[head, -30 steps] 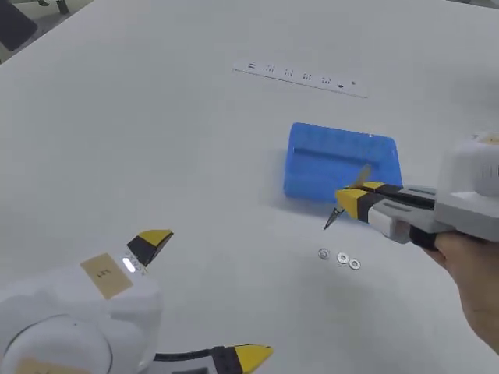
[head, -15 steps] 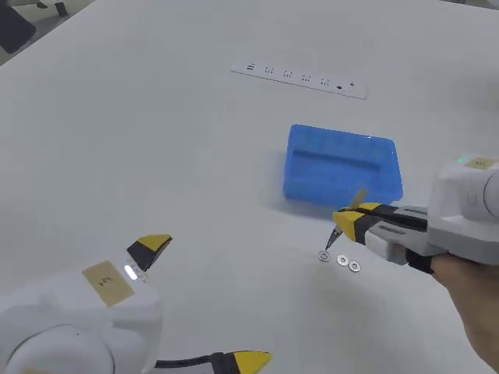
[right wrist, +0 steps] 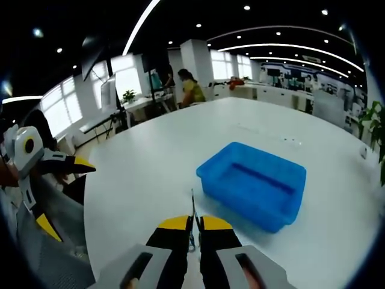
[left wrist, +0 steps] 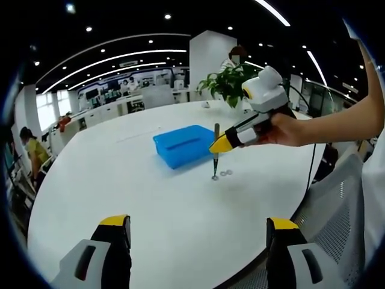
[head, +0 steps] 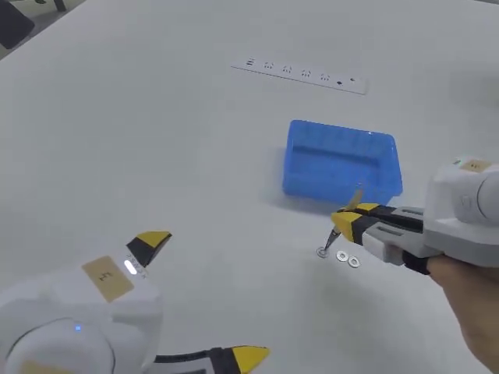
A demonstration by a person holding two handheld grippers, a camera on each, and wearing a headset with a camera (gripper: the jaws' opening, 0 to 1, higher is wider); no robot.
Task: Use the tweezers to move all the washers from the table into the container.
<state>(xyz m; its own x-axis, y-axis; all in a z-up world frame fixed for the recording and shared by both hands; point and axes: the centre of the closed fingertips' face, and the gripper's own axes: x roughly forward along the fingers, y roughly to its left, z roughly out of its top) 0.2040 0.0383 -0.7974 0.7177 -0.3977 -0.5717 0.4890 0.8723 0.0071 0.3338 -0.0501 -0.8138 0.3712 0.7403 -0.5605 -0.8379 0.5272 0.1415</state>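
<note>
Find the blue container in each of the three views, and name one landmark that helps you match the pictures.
Head view: blue container right of centre, just beyond the tweezers.
Left gripper view: near the centre, left of the tweezers.
Right gripper view: right of centre, beyond the jaws.
Shared landmark: the tweezers, held in the right gripper, next to the container.

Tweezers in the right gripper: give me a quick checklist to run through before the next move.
1. Grip: right gripper shut on the tweezers: ok.
2. Tip at the leftmost washer: ok.
3. That washer actually pinched: cannot tell.
4. Blue container open, nothing between it and the tip: ok.
5. Left gripper open, away from the work: ok.
6. All washers in the container: not ok, three lie on the table.
</note>
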